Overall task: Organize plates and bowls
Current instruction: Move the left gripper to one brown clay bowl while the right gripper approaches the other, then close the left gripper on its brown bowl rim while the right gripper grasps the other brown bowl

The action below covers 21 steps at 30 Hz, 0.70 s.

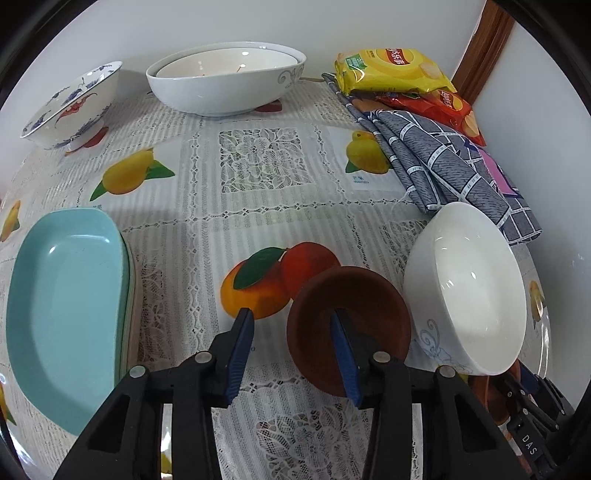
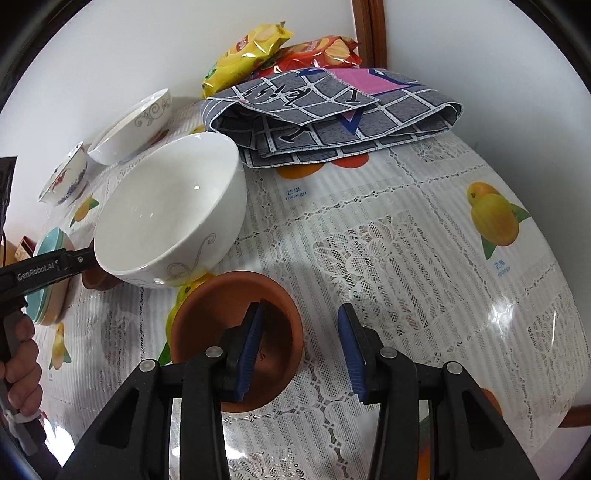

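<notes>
Tongs on the left (image 1: 291, 314): gaping wide, gripping nothing, straddling the left rim of the brown bowl (image 1: 314, 332), dipping one finger inside and hanging the other outside over the table (image 1: 258, 214). Hiding the near side of that bowl behind the dark fingers.

Tongs on the right (image 2: 301, 307): also gaping wide, also gripping nothing, straddling the right rim of the second brown bowl (image 2: 207, 321) and blocking its near side too. Showing that bowl in the left view only as a cut-off brown sliver.

White bowl (image 1: 469, 280): tilting between the two brown bowls, turning its mouth toward the tongs, covering its own foot. Hard to tell whether resting on the table or on a brown rim.

Blue plates (image 1: 62, 302): lying in a stack at the near left, showing only thin edges under the top one. Mostly hiding, in the right view, behind the other tongs and the left hand (image 2: 20, 354).

Far side, by the wall (image 1: 184, 29): big white bowl (image 1: 221, 92) holding a smaller one, mostly hidden; blue flower bowl (image 1: 70, 107) tipping at the far left. Checked cloth (image 1: 436, 158) crowding the far right, just behind the white bowl, burying part of the snack bags (image 1: 391, 70).

Leaving open room in the middle, from the blue plates across to the brown bowl and back to the big white bowl. Leaving more bare table to the right of the second brown bowl, out to the edge.
</notes>
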Each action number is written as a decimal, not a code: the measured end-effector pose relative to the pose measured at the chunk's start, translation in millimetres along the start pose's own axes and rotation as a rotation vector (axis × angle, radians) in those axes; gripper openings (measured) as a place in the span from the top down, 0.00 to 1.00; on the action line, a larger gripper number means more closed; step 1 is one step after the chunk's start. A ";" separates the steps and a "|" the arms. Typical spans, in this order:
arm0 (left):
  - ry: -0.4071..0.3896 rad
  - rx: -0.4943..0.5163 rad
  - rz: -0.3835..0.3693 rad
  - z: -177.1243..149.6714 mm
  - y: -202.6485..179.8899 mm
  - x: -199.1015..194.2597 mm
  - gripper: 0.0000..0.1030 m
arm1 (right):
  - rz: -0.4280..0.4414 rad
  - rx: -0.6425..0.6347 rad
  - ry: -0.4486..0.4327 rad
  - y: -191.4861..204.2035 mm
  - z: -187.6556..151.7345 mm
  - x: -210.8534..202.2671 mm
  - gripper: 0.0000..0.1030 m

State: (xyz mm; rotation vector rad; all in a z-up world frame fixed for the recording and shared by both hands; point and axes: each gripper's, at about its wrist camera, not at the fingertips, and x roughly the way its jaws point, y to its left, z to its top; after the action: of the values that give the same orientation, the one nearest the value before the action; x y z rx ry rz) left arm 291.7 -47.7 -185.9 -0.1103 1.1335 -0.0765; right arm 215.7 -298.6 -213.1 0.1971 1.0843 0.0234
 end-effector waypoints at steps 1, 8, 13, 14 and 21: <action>0.003 0.001 -0.001 0.2 -0.5 1.0 0.69 | -0.004 -0.002 -0.002 0.2 0.1 0.1 0.62; 0.024 0.019 0.003 -1.4 -5.3 7.5 0.84 | 0.038 0.020 0.009 -3.6 0.7 -0.1 0.83; 0.021 0.025 0.007 -1.5 -5.4 6.3 0.88 | 0.033 0.015 0.012 -0.9 1.1 -0.1 0.85; 0.022 0.023 0.004 -1.8 -4.5 5.5 0.88 | 0.032 0.016 0.012 -0.8 1.2 -0.1 0.85; 0.027 0.021 -0.012 -2.4 -2.8 5.1 0.90 | 0.009 -0.002 -0.006 3.2 -1.4 -0.4 0.86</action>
State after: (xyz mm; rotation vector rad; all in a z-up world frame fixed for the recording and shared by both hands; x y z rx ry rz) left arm 291.7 -51.2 -191.1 -0.0975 1.1592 -0.1010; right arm 214.5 -295.3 -212.9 0.2003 1.0773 0.0315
